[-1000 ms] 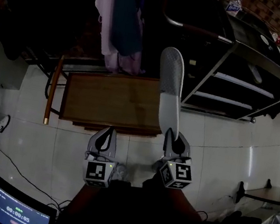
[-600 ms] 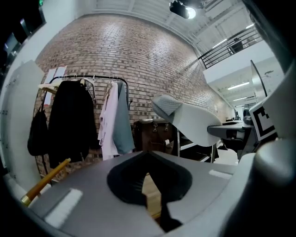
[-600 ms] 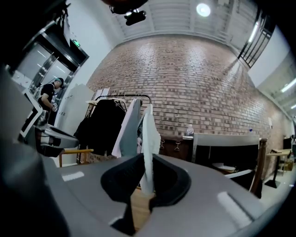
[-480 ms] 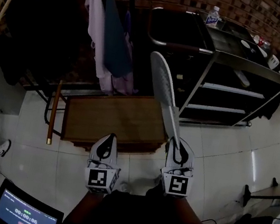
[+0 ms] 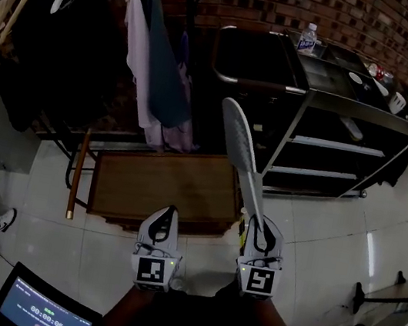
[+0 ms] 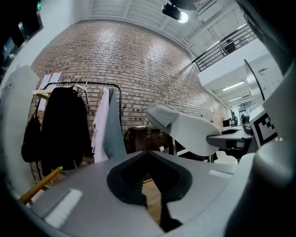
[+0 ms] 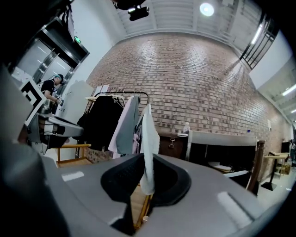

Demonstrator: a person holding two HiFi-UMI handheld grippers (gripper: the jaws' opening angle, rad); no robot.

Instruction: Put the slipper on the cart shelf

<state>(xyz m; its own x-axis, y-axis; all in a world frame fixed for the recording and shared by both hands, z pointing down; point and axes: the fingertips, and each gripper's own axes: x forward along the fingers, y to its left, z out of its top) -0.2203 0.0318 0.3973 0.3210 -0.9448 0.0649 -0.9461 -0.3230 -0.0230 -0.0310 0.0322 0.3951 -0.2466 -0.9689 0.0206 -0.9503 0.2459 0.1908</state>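
Some way to go to the cart [image 5: 295,135]: well beyond the slipper, up and to the right, with open shelves [image 5: 331,145] between dark posts. Could clip a post or a shelf edge on the way in, with so long a load sticking out in front.

Low wooden bench [image 5: 161,182] right below the path. Little lost by a drop there, only a pick-up to do over.

Hanging clothes [image 5: 155,64] just left of the line of travel. Could snag the far end on a wide swing.

Slipper [image 5: 240,145] up in the air, turned edge-on, pinched at the near end only. Likely to sag, pivot or slide out, judging by all that length beyond the grip and so thin a bite.

Right gripper [image 5: 255,220] closed down on that near end, jaws nearly together with the thin edge [image 7: 147,152] between them.

Left gripper [image 5: 170,212] alongside, jaws together, nothing in them. No help to the far end unless brought in.

Best kept level and slow on the approach.
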